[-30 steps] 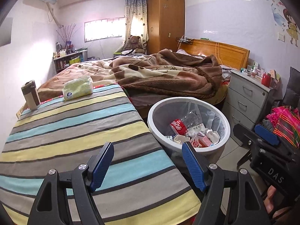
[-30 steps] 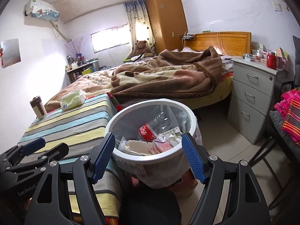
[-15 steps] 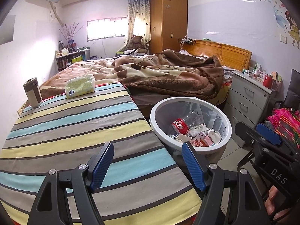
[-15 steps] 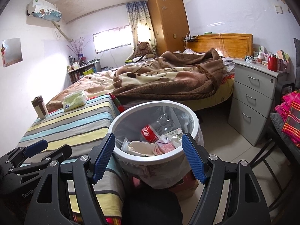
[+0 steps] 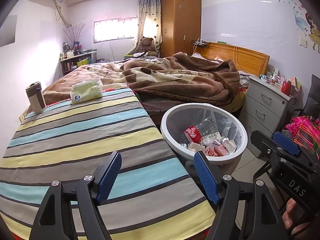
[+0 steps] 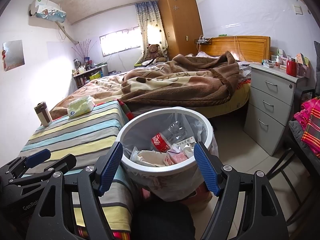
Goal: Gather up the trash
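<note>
White plastic, the lined trash bin (image 6: 167,138) sits lower centre of the right wrist view, holding a cola bottle (image 6: 161,141) and cartons. Both the left gripper (image 5: 157,175) and right gripper (image 6: 158,165) hang empty, jaws spread. The striped tabletop (image 5: 80,140) shows no loose trash, so look elsewhere before reaching.

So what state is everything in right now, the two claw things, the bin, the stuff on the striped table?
Left gripper: open, holding nothing, over the striped table.
Right gripper: open, holding nothing, in front of the bin.
Trash bin: lined with a bag, partly filled.
Cola bottle: lying in the bin.
Tissue pack: lying on the table.
Tumbler: upright, lid on.
Wardrobe: doors shut.
</note>
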Motion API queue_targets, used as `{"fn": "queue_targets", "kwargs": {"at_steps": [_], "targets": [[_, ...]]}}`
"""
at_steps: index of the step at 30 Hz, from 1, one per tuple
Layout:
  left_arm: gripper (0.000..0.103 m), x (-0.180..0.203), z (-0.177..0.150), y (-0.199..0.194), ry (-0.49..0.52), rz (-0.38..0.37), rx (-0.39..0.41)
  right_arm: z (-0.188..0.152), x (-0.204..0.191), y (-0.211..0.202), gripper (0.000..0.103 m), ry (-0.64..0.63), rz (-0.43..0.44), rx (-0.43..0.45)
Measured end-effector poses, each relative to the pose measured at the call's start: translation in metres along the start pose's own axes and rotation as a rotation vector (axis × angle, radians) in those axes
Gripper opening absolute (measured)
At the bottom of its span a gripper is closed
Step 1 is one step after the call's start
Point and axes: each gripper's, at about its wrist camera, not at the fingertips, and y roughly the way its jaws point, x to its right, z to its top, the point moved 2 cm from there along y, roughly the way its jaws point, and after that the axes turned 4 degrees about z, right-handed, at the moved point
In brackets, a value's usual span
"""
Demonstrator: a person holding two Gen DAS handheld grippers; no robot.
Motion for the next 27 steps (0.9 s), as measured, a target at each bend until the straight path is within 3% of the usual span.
{"fn": "queue_targets", "kwargs": {"at_steps": [27], "targets": [[0.075, -0.0005, 0.0008, -0.0025, -0.003, -0.001, 0.004, 0.0001, -0.001, -0.0005, 0.075, 0.001, 0.001, 0.001]]}}
